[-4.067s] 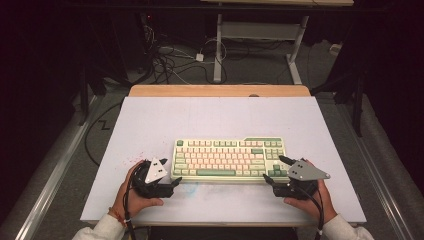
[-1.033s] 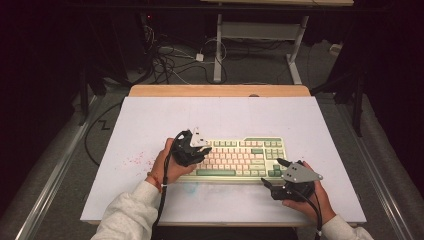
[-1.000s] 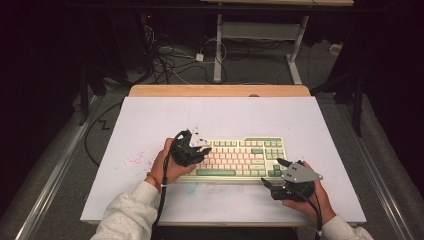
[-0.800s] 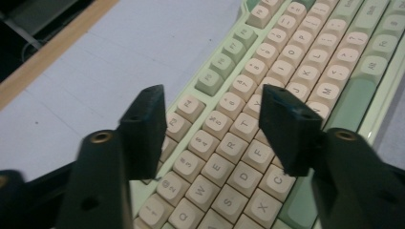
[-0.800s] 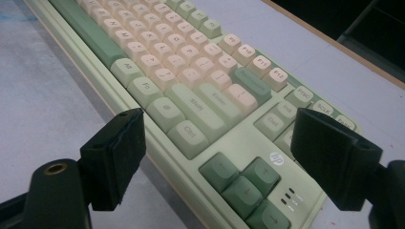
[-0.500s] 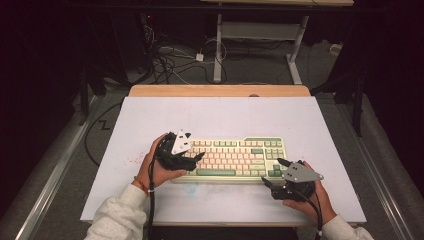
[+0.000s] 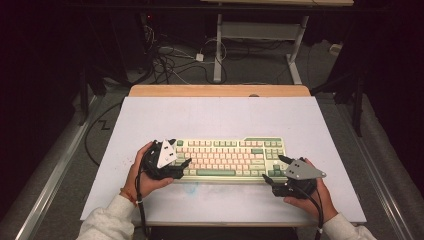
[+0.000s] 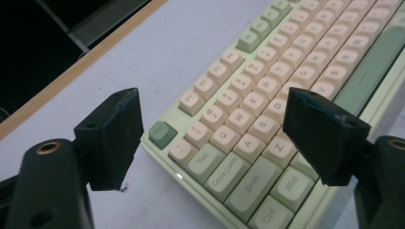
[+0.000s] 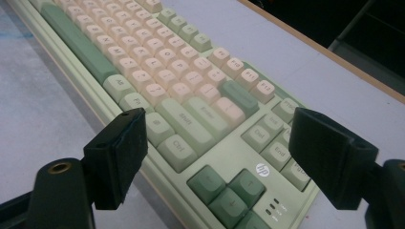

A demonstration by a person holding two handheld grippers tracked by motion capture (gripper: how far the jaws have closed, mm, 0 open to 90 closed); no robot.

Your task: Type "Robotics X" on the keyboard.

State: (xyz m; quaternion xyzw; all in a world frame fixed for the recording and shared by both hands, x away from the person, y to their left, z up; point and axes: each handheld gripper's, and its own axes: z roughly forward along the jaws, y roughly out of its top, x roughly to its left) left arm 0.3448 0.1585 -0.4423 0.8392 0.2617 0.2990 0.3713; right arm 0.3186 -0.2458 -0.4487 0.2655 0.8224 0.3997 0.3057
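A pale green keyboard (image 7: 230,157) with cream and green keys lies across the near middle of the white table top (image 7: 220,117). My left gripper (image 7: 184,166) sits at the keyboard's left end, pointing right. In the left gripper view its jaws (image 8: 215,136) stand wide; they have just been opening, with the keyboard's (image 8: 267,90) left corner showing through the gap and no pad touching it. My right gripper (image 7: 271,172) rests at the keyboard's near right corner. Its jaws (image 9: 219,157) are open over the arrow keys of the keyboard (image 9: 167,81), gripping nothing.
The white top ends in a wooden strip (image 7: 220,90) at the far edge. Beyond it, on the dark floor, lie tangled cables (image 7: 172,55) and the legs of another desk (image 7: 218,45). Bare white surface lies beyond and left of the keyboard.
My left hand has moved left and toward the near edge, from over the keyboard's left keys to its left end, and its jaws have opened. The right hand has stayed put.
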